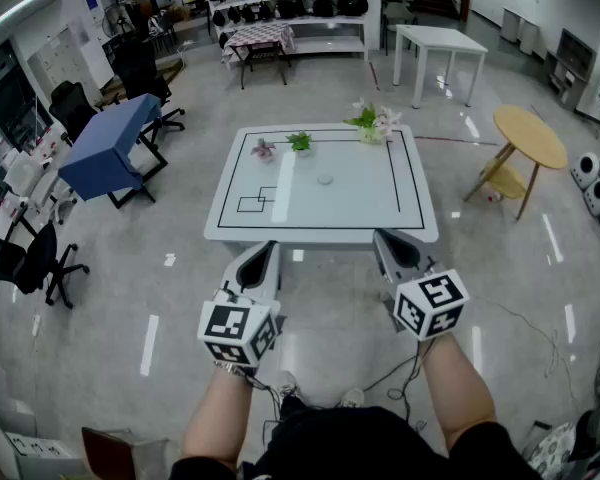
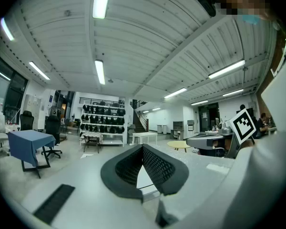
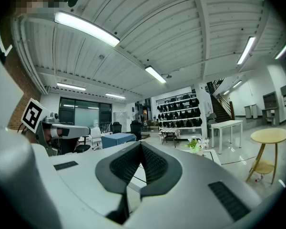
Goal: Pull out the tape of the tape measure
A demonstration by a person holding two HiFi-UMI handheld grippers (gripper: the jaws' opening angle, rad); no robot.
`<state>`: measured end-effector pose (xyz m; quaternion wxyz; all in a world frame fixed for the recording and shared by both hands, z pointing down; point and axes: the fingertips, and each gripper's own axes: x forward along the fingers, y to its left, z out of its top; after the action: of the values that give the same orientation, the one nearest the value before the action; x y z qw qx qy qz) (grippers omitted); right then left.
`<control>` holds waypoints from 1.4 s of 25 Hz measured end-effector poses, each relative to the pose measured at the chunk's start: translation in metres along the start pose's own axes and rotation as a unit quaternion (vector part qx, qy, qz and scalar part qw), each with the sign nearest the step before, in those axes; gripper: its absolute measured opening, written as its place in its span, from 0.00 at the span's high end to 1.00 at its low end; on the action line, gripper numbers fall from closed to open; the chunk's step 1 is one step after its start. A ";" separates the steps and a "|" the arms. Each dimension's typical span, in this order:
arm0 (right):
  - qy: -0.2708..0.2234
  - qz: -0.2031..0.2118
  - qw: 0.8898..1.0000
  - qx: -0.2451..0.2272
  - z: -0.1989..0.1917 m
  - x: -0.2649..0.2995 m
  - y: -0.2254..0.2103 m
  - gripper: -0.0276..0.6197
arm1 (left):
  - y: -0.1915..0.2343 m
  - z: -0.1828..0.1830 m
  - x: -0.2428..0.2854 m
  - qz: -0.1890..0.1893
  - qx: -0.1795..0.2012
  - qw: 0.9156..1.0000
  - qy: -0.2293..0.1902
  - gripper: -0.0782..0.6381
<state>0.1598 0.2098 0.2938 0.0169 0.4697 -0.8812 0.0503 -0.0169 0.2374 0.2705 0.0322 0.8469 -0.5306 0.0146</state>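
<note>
Item: white rectangular table (image 1: 352,211), smooth matt top with rounded corners, marked with a thin black rectangular outline and a small stepped black figure (image 1: 257,202) near its left front. It stands on a glossy pale grey floor (image 1: 330,308) that mirrors the ceiling strip lights. Room: open hall with a ribbed white ceiling; a table under blue cloth (image 1: 108,144) with black office chairs to the left; a round wooden side table (image 1: 530,136) with a lower shelf to the right; a plain white table (image 1: 438,39) and white shelving (image 1: 285,6) stocked with dark objects at the far wall; thin cables (image 1: 535,328) trailing on the floor. On the table's far edge: a spray of white flowers with green leaves (image 1: 375,120), a small green plant (image 1: 300,141) and a small pinkish one (image 1: 264,149). Tape measure (image 1: 325,179): a small, round, pale grey disc lying flat near the middle of the top, alone, well apart from both grippers; no drawn-out tape or finer detail can be made out. Left gripper (image 1: 270,248): grey shell, black mesh-textured pads, checker-marked cube at the rear, held level short of the table's near edge, jaws pressed together on nothing. Right gripper (image 1: 384,238): same build, same posture, jaws likewise together and empty.
</note>
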 end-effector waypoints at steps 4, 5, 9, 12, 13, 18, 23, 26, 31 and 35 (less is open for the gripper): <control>0.001 0.001 1.000 0.000 0.001 -0.003 -0.002 0.96 | -0.003 0.001 0.000 0.002 -0.003 1.000 0.001 0.89; 0.001 0.001 1.000 -0.001 0.002 -0.003 -0.003 0.96 | -0.003 0.000 0.001 0.002 -0.004 1.000 0.001 0.89; 0.001 0.001 1.000 0.006 -0.003 -0.001 -0.007 0.96 | -0.003 -0.005 0.005 0.002 -0.008 1.000 0.005 0.89; 0.000 0.003 1.000 0.024 -0.007 -0.003 -0.011 0.96 | -0.005 -0.007 0.005 0.005 -0.010 1.000 0.008 0.89; 0.000 0.004 1.000 0.027 -0.008 -0.004 -0.013 0.96 | -0.006 -0.007 0.005 0.007 -0.010 1.000 0.008 0.89; 0.005 0.017 0.999 0.032 -0.017 -0.006 -0.019 0.96 | -0.012 -0.013 0.004 0.022 -0.014 1.000 0.009 0.89; 0.005 0.022 0.999 0.037 -0.019 -0.009 -0.028 0.96 | -0.019 -0.018 0.009 0.029 -0.014 0.999 0.014 0.89; 0.004 0.025 0.999 0.044 -0.019 -0.004 -0.035 0.95 | -0.017 -0.018 0.018 0.030 -0.016 0.999 0.013 0.89; 0.006 0.026 0.998 0.050 -0.021 0.009 -0.050 0.91 | -0.008 -0.021 0.040 0.030 -0.024 0.999 0.013 0.89; 0.005 0.028 0.998 0.047 -0.026 0.030 -0.056 0.84 | 0.011 -0.029 0.062 0.027 -0.024 0.999 0.011 0.88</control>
<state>0.1887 0.1566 0.3262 -0.0021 0.4447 -0.8907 0.0944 0.0011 0.1788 0.3034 0.0580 0.8312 -0.5528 0.0116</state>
